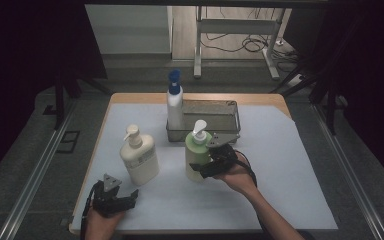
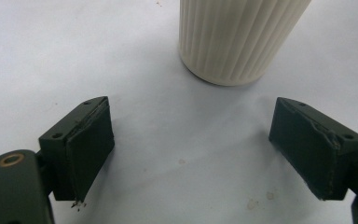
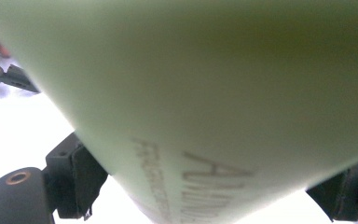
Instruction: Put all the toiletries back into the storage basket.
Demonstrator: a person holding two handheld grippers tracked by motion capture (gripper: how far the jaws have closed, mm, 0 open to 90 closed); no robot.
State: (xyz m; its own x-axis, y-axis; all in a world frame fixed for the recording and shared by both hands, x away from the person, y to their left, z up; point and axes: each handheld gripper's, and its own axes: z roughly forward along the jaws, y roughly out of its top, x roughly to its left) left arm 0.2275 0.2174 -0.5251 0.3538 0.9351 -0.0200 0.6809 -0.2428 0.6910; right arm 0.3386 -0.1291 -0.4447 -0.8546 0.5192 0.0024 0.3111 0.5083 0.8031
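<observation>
A pale green pump bottle (image 1: 196, 150) stands upright on the white sheet near the table's middle. My right gripper (image 1: 200, 167) has its jaws around the bottle's lower body from the right. In the right gripper view the green bottle (image 3: 191, 93) sits between both pads (image 3: 81, 182) and touches them. A cream pump bottle (image 1: 140, 157) stands to the left. My left gripper (image 1: 125, 192) rests near the front edge just short of it, open; in its own view the gripper (image 2: 191, 149) holds nothing and the ribbed cream bottle (image 2: 237, 42) stands ahead.
A wire metal basket (image 1: 220, 103) sits at the back of the table, with a white bottle with a blue cap (image 1: 174, 105) at its left end. The white sheet (image 1: 290, 190) covers most of the wooden table. The left gripper (image 3: 4, 74) shows far off at the upper left.
</observation>
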